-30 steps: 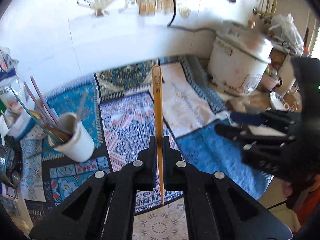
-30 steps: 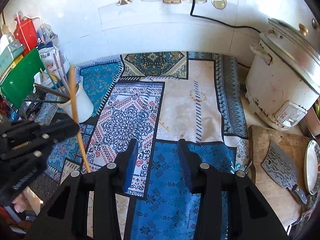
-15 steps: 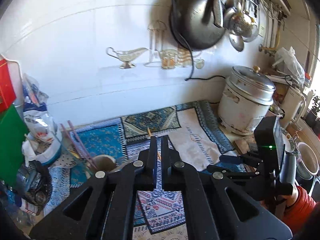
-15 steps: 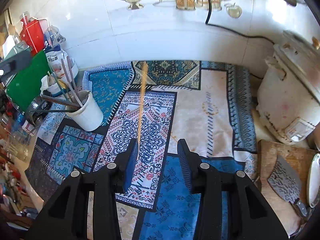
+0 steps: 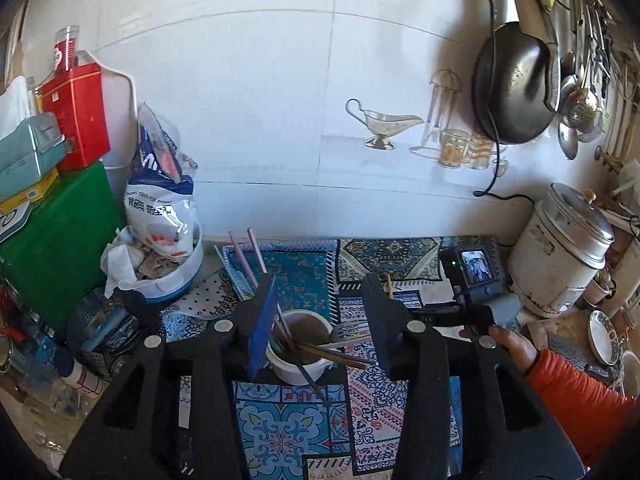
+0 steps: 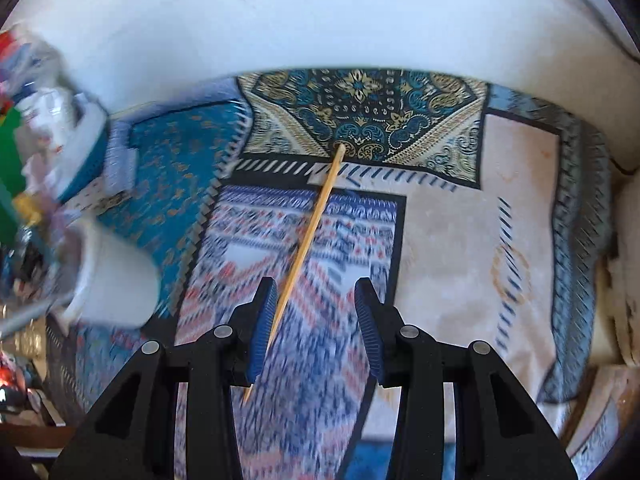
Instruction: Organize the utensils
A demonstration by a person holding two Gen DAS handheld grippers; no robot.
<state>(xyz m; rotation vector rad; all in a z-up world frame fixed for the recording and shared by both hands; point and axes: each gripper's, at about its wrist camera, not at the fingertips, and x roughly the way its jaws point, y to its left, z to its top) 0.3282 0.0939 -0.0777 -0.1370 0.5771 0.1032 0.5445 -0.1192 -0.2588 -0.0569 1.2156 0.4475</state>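
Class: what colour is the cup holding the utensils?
White cup; clearest in the left wrist view.

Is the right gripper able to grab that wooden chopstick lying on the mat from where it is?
Probably yes: the chopstick lies bare on the mat, already running between the open right gripper.

Black grippers (image 5: 320, 320), blue-padded jaws, silver screws; orange sleeve (image 5: 576, 396)

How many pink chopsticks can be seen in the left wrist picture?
2. Both pink chopsticks stand side by side in the cup, leaning back-left. Others may be hidden inside.
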